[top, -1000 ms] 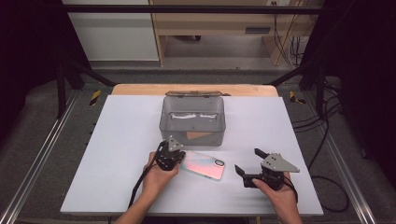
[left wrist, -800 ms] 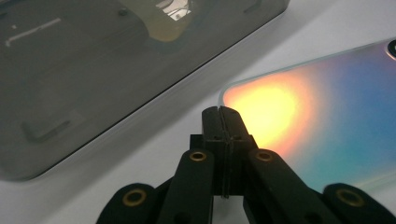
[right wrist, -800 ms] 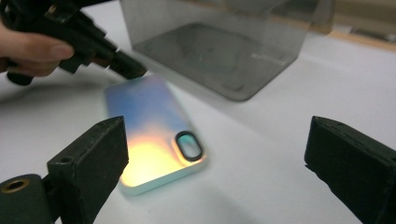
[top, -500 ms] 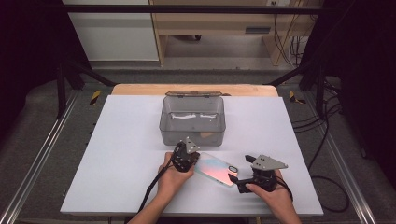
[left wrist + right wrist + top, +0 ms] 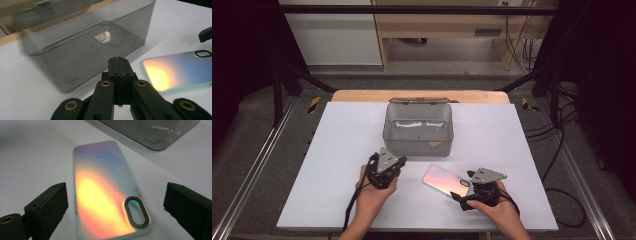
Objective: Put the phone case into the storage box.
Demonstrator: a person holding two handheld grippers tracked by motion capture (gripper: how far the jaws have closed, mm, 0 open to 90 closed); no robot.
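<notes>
2 black grippers are seen: the left gripper (image 5: 384, 170) and right gripper (image 5: 477, 190), each topped by a grey three-cornered plate. Brass-coloured pivot rivets are set in the black linkages. A black cable trails from the left one. Forearms are bare.

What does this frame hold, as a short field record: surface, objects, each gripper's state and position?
surface: white table top
container: grey translucent box, open-topped, at the table's middle
object: iridescent phone case, flat on the table, in front of the box
left gripper: fingers shut, empty, left of the case
right gripper: fingers open, straddling the case's camera-hole end, no contact seen
</notes>
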